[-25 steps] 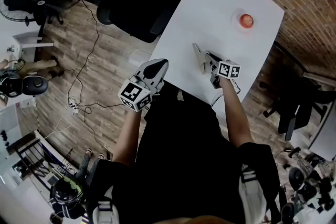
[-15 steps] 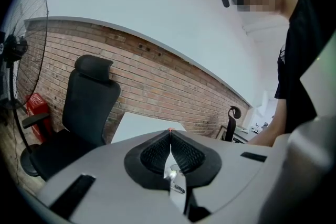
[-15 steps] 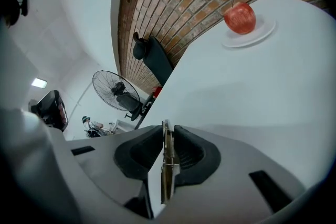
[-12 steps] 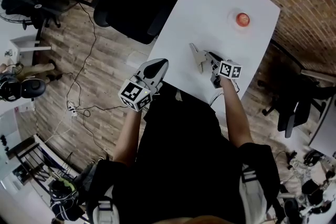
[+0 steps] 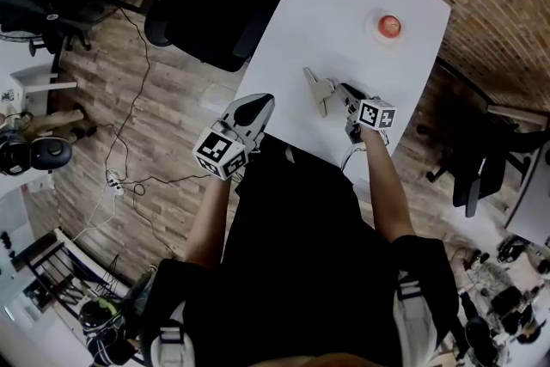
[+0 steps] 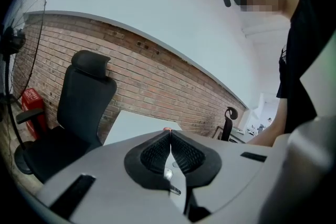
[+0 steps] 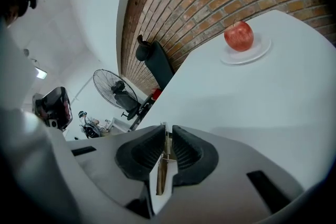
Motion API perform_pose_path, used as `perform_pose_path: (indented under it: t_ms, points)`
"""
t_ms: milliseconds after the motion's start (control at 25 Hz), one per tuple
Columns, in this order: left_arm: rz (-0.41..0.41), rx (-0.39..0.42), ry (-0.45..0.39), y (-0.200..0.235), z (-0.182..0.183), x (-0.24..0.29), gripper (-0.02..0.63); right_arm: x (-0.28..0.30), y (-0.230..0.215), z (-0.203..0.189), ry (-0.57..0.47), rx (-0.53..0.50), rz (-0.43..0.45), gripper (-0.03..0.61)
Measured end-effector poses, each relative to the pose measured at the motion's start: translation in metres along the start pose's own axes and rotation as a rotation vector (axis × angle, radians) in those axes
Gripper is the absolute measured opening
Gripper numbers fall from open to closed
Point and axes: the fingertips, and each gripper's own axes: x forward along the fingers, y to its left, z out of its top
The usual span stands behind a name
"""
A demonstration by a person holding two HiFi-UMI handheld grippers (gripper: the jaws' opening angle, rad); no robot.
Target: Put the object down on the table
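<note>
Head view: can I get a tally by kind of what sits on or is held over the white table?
apple: 1
plate: 1
thin flat object, clamped in the right gripper: 1
Total: 3

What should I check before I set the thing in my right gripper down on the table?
1. Grip: the right gripper has its jaws shut on a thin flat object. Ok.
2. Drop spot: the table ahead of the jaws is bare. Ok.
3. Obstacles: the apple sits on its plate at the table's far end, well apart from the jaws. Ok.
4. Other hand: the left gripper has its jaws together with nothing between them, at the table's near edge and apart from the right gripper. Ok.
5. Height of the object above the table. Cannot tell.
</note>
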Motion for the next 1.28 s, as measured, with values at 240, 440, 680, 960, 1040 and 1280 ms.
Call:
perform_pose_path:
  t_ms: [240, 440, 680, 960, 1040, 1280]
  points:
    - [-0.029, 0.005, 0.005, -0.001, -0.001, 0.009, 0.021, -0.007, 0.009, 0.0, -0.01, -0.079, 0.001, -0.002]
    - [-0.053, 0.009, 0.005, -0.003, 0.001, 0.013, 0.02, -0.014, 0.022, 0.016, -0.062, -0.173, -0.011, -0.002]
    - [-0.092, 0.006, 0.011, 0.0, -0.001, 0.015, 0.021, -0.022, 0.041, 0.029, -0.104, -0.277, -0.056, -0.002]
    - [-0.158, 0.023, 0.033, 0.007, 0.001, 0.019, 0.02, -0.037, 0.059, 0.03, -0.146, -0.318, -0.112, -0.002]
    - [-0.176, 0.026, 0.038, 0.012, 0.003, 0.019, 0.021, -0.039, 0.066, 0.032, -0.156, -0.329, -0.129, -0.002]
    - [-0.233, 0.036, 0.05, 0.011, 0.005, 0.021, 0.021, -0.053, 0.083, 0.038, -0.188, -0.379, -0.185, -0.002]
